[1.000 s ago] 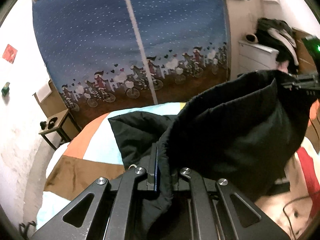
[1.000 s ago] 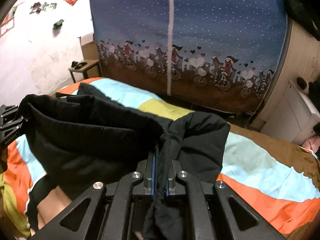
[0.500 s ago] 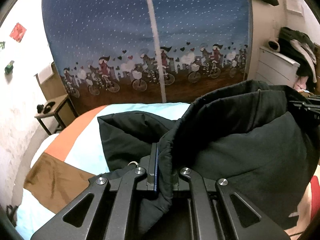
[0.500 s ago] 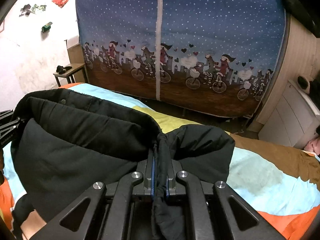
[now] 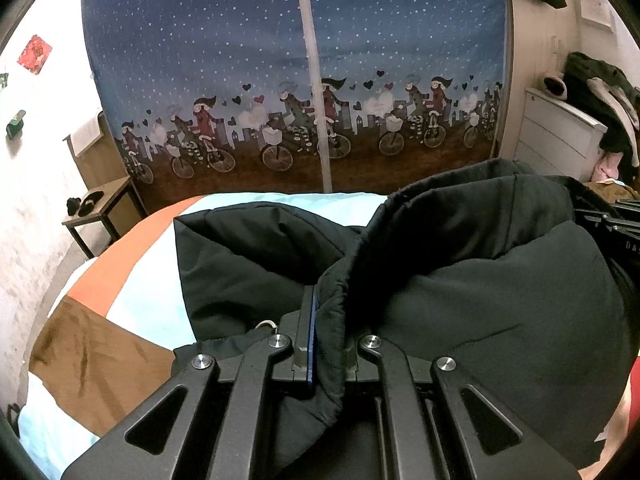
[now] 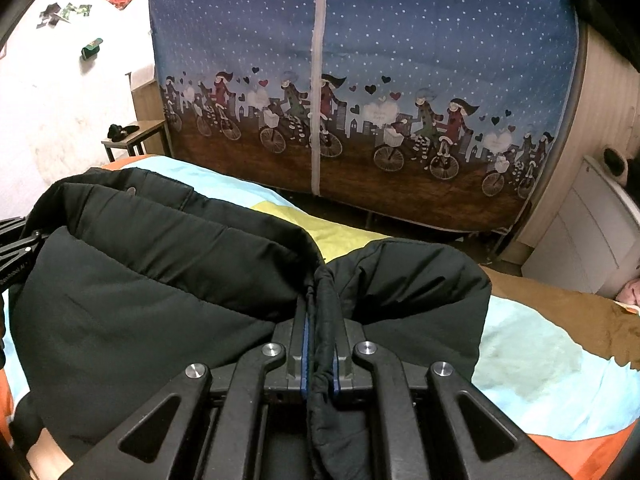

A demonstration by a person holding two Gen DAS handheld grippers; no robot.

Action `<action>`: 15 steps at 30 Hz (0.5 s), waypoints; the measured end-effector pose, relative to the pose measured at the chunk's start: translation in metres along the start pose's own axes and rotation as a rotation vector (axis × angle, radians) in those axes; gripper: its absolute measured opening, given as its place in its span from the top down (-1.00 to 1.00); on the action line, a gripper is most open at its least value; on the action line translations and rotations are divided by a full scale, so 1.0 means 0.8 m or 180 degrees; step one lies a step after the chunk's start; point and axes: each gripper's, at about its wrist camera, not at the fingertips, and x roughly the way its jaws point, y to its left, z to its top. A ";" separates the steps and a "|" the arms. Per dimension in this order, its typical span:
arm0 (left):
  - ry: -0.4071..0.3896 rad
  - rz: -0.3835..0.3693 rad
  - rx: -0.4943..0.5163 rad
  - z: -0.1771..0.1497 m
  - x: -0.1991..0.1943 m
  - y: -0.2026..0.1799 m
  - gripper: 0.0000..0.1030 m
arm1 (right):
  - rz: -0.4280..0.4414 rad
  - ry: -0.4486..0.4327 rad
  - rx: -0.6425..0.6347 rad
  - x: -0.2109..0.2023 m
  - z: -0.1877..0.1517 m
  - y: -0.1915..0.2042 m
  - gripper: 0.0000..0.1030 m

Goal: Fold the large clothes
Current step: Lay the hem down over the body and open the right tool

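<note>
A large black padded jacket (image 5: 480, 288) hangs between my two grippers above the bed; it also shows in the right wrist view (image 6: 140, 292). My left gripper (image 5: 325, 320) is shut on a bunched edge of the jacket. My right gripper (image 6: 320, 320) is shut on another gathered edge. The right gripper shows at the right edge of the left wrist view (image 5: 616, 224), and the left gripper at the left edge of the right wrist view (image 6: 16, 248). The jacket's far part lies folded on the bed (image 5: 248, 256).
The bed has a patchwork cover of orange, light blue, brown and yellow (image 5: 120, 280) (image 6: 532, 364). A blue fabric wardrobe with a bicycle print (image 5: 304, 80) stands behind it. A small side table (image 5: 100, 208) is at the left, white drawers (image 6: 588, 240) at the right.
Both grippers have moved forward and lower toward the bed with the jacket, and the wardrobe looks nearer. The jacket's held fold now spreads wider over the part on the bed.
</note>
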 end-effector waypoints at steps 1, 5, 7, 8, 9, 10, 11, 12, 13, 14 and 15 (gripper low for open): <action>0.0003 -0.0001 -0.0001 -0.001 0.001 0.000 0.90 | -0.0004 -0.0002 -0.0008 0.002 -0.001 0.001 0.80; -0.0001 -0.0002 -0.0005 -0.001 0.004 0.000 0.90 | -0.0007 -0.0024 -0.0025 0.006 -0.002 0.000 0.77; -0.0004 0.0014 0.0026 -0.001 0.005 -0.001 0.90 | -0.0027 -0.0043 -0.0063 0.007 -0.004 -0.001 0.77; -0.0004 0.0023 0.0045 -0.002 0.006 -0.002 0.90 | -0.0045 -0.0060 -0.0081 0.007 -0.006 -0.001 0.77; -0.0006 0.0033 0.0059 -0.002 0.006 -0.003 0.89 | -0.0049 -0.0073 -0.0088 0.006 -0.007 -0.001 0.74; -0.0008 0.0049 0.0081 -0.003 0.006 -0.004 0.89 | -0.0056 -0.0085 -0.0086 0.006 -0.008 -0.003 0.72; -0.0010 0.0062 0.0094 -0.005 0.006 -0.005 0.88 | -0.0069 -0.0092 -0.0082 0.005 -0.009 -0.004 0.64; -0.0012 0.0076 0.0102 -0.006 0.006 -0.006 0.88 | -0.0086 -0.0098 -0.0072 0.003 -0.010 -0.005 0.53; -0.0013 0.0082 0.0099 -0.007 0.006 -0.006 0.88 | -0.0098 -0.0106 -0.0046 0.003 -0.010 -0.009 0.48; -0.0012 0.0087 0.0095 -0.008 0.005 -0.008 0.87 | -0.0104 -0.0117 -0.0027 0.000 -0.011 -0.010 0.36; -0.0013 0.0088 0.0098 -0.008 0.005 -0.007 0.86 | -0.0108 -0.0133 -0.0002 -0.001 -0.012 -0.014 0.25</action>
